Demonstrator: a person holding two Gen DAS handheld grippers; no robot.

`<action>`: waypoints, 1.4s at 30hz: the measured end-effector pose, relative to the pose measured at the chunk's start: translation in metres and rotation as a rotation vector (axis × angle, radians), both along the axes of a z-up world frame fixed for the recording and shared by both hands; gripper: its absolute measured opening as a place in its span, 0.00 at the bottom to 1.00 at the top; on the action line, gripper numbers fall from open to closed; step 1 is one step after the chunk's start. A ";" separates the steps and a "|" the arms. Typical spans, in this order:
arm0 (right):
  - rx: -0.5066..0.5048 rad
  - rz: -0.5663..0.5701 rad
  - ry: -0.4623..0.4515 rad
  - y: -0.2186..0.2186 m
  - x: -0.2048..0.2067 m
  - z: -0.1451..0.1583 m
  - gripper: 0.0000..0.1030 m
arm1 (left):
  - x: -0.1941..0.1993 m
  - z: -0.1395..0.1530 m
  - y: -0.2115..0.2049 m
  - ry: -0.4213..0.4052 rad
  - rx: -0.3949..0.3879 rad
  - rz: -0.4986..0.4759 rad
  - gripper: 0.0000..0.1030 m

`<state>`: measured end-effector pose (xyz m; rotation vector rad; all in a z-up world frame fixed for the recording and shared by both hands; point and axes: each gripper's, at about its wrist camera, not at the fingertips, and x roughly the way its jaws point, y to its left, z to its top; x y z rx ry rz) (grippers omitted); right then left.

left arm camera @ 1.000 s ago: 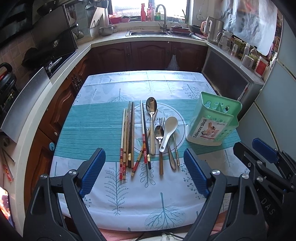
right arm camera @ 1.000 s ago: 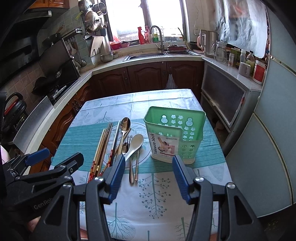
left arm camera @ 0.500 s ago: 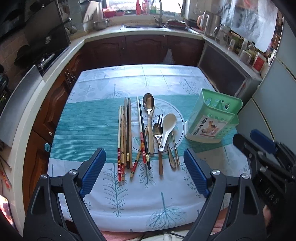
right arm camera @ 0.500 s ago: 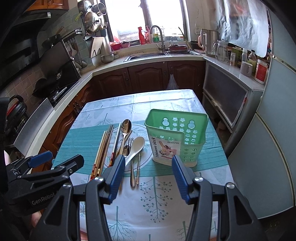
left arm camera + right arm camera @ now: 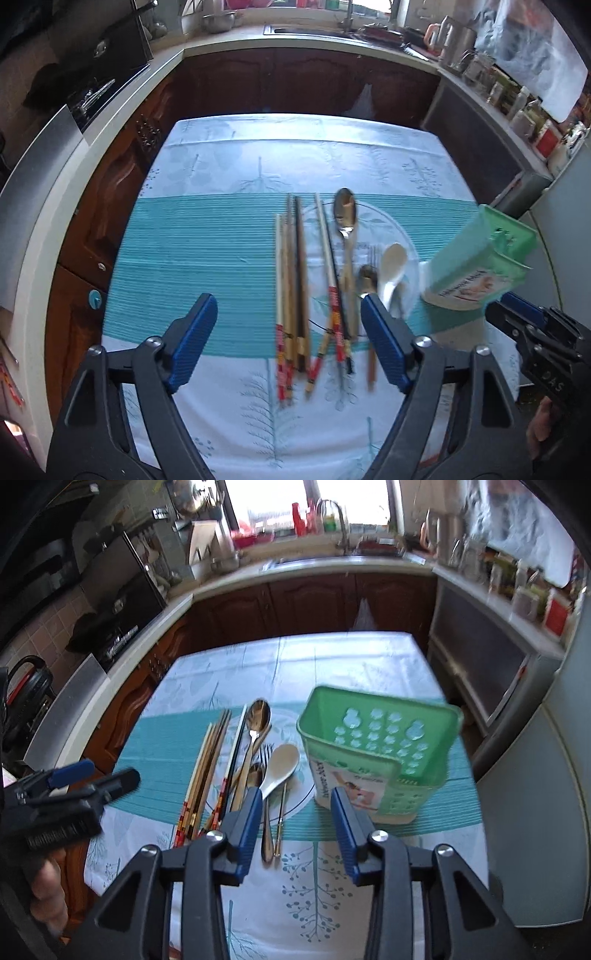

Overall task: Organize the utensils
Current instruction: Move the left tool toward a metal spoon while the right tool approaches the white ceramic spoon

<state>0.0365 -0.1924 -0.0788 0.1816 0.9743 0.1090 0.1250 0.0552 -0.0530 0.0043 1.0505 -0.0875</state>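
Several chopsticks (image 5: 293, 280) (image 5: 207, 768), a large metal spoon (image 5: 345, 218) (image 5: 258, 720), a white ladle spoon (image 5: 392, 266) (image 5: 279, 768), a small spoon (image 5: 256, 775) and a fork lie side by side on the tablecloth. A green perforated utensil holder (image 5: 380, 753) (image 5: 480, 262) stands upright to their right. My left gripper (image 5: 288, 336) is open and empty, above the near ends of the chopsticks. My right gripper (image 5: 293, 819) is open and empty, between the utensil handles and the holder.
The table (image 5: 207, 258) has a white and teal cloth, with wooden cabinets on the left and far sides. A counter with sink (image 5: 332, 557) runs behind. A grey appliance (image 5: 535, 775) stands close to the table's right edge.
Both grippers have moved forward and down toward the utensils. The right jaws have narrowed a little. Nothing has been picked up.
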 end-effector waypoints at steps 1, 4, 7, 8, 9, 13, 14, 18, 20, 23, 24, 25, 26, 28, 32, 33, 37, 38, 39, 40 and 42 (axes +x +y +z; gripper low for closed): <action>0.010 0.003 0.014 -0.001 0.003 -0.004 0.36 | 0.004 -0.003 0.003 0.003 0.000 0.000 0.75; 0.045 0.025 0.049 0.001 0.012 -0.015 0.35 | 0.017 -0.013 0.010 0.028 -0.020 -0.009 0.70; 0.091 0.042 0.081 0.003 0.019 -0.026 0.35 | 0.031 -0.024 0.009 0.052 -0.033 -0.036 0.63; 0.091 0.042 0.081 0.003 0.019 -0.026 0.35 | 0.036 -0.028 0.007 0.058 -0.037 -0.052 0.62; 0.103 0.049 0.090 0.004 0.021 -0.030 0.35 | 0.043 -0.032 0.005 0.065 -0.038 -0.067 0.62; 0.130 0.054 0.121 0.012 0.033 -0.047 0.34 | 0.067 -0.045 -0.010 0.085 -0.044 -0.135 0.61; 0.134 0.052 0.123 0.014 0.035 -0.049 0.34 | 0.073 -0.048 -0.014 0.091 -0.045 -0.151 0.61; 0.142 0.043 0.110 0.019 0.042 -0.056 0.34 | 0.096 -0.061 -0.033 0.114 -0.026 -0.202 0.53; 0.144 0.036 0.102 0.025 0.051 -0.065 0.34 | 0.105 -0.069 -0.039 0.133 -0.033 -0.218 0.52; 0.157 0.039 0.113 0.028 0.058 -0.072 0.34 | 0.114 -0.080 -0.046 0.158 -0.042 -0.234 0.49; 0.153 0.036 0.124 0.029 0.061 -0.076 0.34 | 0.115 -0.083 -0.046 0.163 -0.043 -0.237 0.48; 0.153 0.036 0.136 0.030 0.064 -0.081 0.34 | 0.118 -0.088 -0.047 0.171 -0.047 -0.238 0.48; 0.155 0.038 0.143 0.030 0.066 -0.086 0.34 | 0.119 -0.090 -0.046 0.175 -0.052 -0.237 0.48; 0.152 0.033 0.166 0.030 0.072 -0.095 0.33 | 0.121 -0.094 -0.044 0.181 -0.061 -0.239 0.48; 0.099 0.008 0.157 0.027 0.082 -0.105 0.29 | 0.124 -0.101 -0.042 0.182 -0.059 -0.236 0.48; 0.086 0.007 0.149 0.027 0.084 -0.106 0.29 | 0.125 -0.102 -0.042 0.184 -0.060 -0.233 0.48; 0.048 -0.011 0.139 0.029 0.088 -0.107 0.29 | 0.126 -0.104 -0.041 0.183 -0.068 -0.230 0.48; 0.045 -0.012 0.141 0.030 0.089 -0.108 0.29 | 0.125 -0.103 -0.041 0.181 -0.070 -0.234 0.48; 0.050 -0.010 0.141 0.031 0.090 -0.108 0.29 | 0.125 -0.103 -0.042 0.179 -0.069 -0.236 0.48; 0.055 -0.008 0.138 0.031 0.089 -0.107 0.29 | 0.125 -0.103 -0.042 0.176 -0.068 -0.238 0.48; 0.044 -0.015 0.128 0.030 0.087 -0.109 0.29 | 0.126 -0.103 -0.043 0.173 -0.067 -0.243 0.48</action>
